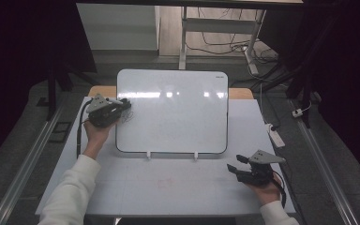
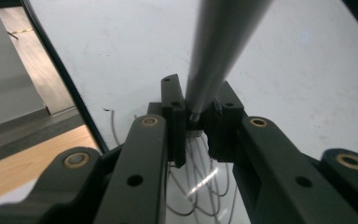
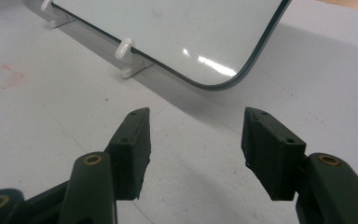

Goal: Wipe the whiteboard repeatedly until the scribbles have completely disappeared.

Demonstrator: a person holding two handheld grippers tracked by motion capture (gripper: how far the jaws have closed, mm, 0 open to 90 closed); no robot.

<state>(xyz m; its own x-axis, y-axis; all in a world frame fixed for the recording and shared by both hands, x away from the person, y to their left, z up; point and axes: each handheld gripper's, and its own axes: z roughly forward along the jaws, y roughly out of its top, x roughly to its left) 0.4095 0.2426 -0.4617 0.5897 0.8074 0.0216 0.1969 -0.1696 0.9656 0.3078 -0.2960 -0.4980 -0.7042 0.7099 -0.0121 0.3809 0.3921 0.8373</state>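
We see left gripper (image 1: 122, 106) pinching marker (image 2: 219, 51) at whiteboard (image 1: 178, 117) left edge, over scribble (image 1: 127, 116). Right gripper (image 1: 236, 165) spread, empty, resting on table (image 1: 168, 187).

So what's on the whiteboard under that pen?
Under the pen held in the left gripper, the whiteboard bears looping dark scribbles near its left edge. The jaws cover the pen's tip, so its contact with the board is hidden.

Red mark (image 1: 165, 182) on grey table (image 1: 178, 187).
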